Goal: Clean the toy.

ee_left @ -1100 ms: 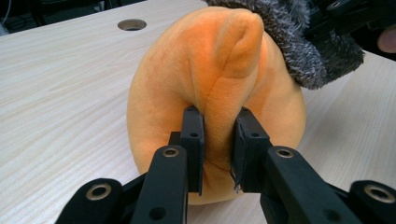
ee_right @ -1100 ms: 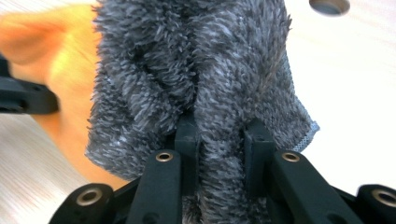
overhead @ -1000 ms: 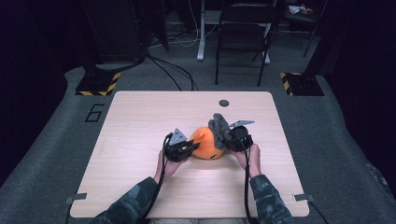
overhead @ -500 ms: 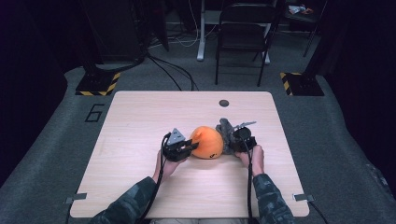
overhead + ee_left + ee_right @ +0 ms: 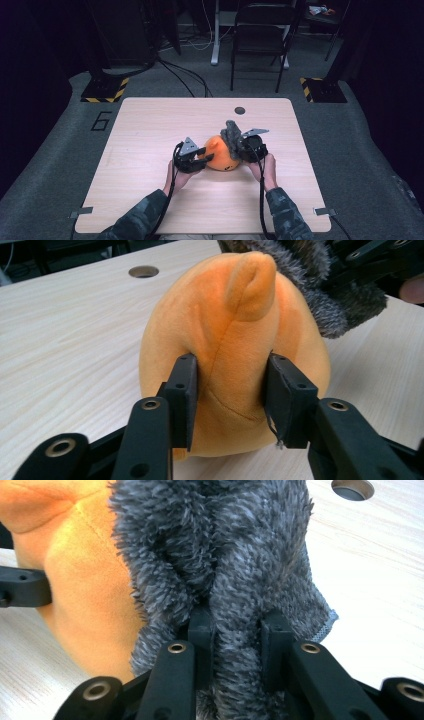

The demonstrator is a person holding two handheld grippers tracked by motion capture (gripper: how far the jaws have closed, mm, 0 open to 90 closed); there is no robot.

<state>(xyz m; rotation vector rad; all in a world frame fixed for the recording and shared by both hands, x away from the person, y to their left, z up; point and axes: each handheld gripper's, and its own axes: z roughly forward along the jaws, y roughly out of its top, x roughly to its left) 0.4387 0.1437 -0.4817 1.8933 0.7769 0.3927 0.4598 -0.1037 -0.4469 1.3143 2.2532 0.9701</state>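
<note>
An orange plush toy (image 5: pixel 220 156) sits on the wooden table (image 5: pixel 150 130) between my two grippers. My left gripper (image 5: pixel 205 155) grips it from the left. In the left gripper view its pads (image 5: pixel 184 390) still touch a fold of the plush (image 5: pixel 235 340); the jaws have just been opening with the fold between them. A grey fuzzy cloth (image 5: pixel 231 134) lies against the toy's right side. My right gripper (image 5: pixel 240 146) is shut on that cloth (image 5: pixel 215 545), and its jaws are sunk in the pile in the right gripper view (image 5: pixel 235 625).
A round cable hole (image 5: pixel 240 110) lies in the table behind the toy. A folding chair (image 5: pixel 260 40) and cables stand on the floor beyond the far edge. Bare tabletop spreads to the left and right of the hands.
The right gripper dipped with the grey cloth half a second ago and has come back up. The left hand has stayed in place beside the plush.
</note>
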